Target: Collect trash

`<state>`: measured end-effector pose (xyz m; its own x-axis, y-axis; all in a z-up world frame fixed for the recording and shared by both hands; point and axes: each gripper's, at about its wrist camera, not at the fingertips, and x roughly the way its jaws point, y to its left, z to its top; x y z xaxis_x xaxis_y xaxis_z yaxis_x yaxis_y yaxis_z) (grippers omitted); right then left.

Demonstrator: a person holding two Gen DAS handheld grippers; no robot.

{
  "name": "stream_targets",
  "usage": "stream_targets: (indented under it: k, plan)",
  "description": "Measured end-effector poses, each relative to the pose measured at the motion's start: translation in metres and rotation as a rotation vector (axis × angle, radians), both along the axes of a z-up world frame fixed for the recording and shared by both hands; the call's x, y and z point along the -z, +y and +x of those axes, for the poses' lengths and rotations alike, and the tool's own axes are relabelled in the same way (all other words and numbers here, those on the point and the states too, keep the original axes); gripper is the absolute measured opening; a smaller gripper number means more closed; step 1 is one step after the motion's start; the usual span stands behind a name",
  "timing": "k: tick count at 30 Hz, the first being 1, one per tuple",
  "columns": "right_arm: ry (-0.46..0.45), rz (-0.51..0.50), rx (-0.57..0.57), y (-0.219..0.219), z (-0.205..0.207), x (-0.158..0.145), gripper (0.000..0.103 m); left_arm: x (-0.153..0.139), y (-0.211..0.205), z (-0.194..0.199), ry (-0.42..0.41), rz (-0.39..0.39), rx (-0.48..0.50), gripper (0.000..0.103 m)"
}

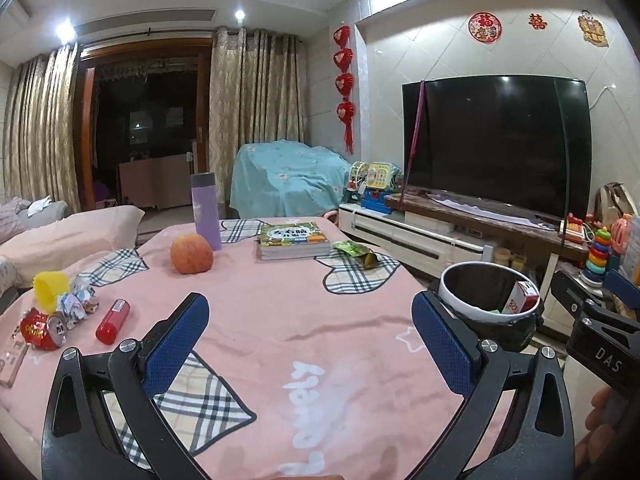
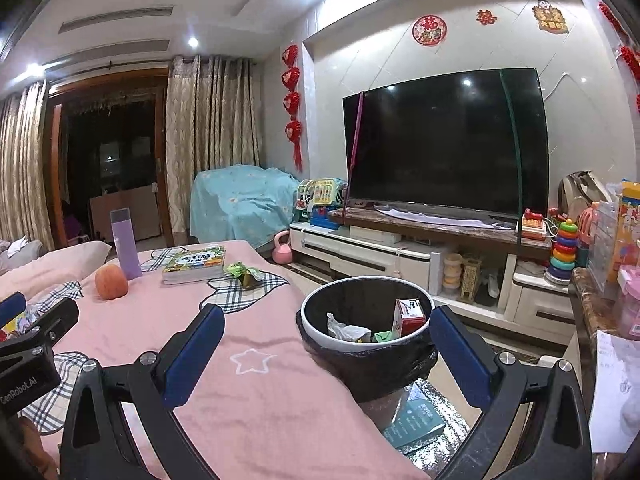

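A white trash bin (image 2: 316, 330) with a black liner stands at the table's right edge; it holds a red-white carton (image 2: 408, 314), crumpled paper and a green scrap. It also shows in the left wrist view (image 1: 452, 300). On the pink cloth lie a green wrapper (image 1: 356, 254), crumpled paper wads (image 1: 78, 300), a crushed red can (image 1: 42, 328), a red lighter (image 1: 113, 320) and a yellow cup (image 1: 50, 290). My left gripper (image 1: 310, 332) is open and empty above the table. My right gripper (image 2: 326, 344) is open and empty, with the bin between its fingers in view.
An orange fruit (image 1: 191, 255), a purple bottle (image 1: 206, 210) and stacked books (image 1: 294, 240) sit at the table's far side. A TV (image 2: 448, 144) on a white cabinet stands right, with toys (image 2: 562, 250) beside it. A sofa (image 1: 60, 236) lies left.
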<state>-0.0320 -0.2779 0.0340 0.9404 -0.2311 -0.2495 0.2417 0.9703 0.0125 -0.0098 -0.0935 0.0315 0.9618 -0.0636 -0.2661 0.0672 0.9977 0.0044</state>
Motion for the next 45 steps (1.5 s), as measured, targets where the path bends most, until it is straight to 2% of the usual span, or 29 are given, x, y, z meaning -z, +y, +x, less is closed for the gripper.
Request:
stream_targets:
  k: [18, 45]
  plan:
    - [-0.02, 0.004, 0.012, 0.002, -0.0054, -0.0004, 0.103, 0.0036, -0.0015, 0.0024, 0.025, -0.002, 0.008, 0.103]
    - [-0.026, 0.008, 0.011, 0.0023, -0.0075, -0.0019, 0.103, 0.0045, -0.0017, -0.0013, 0.013, -0.003, 0.004, 0.103]
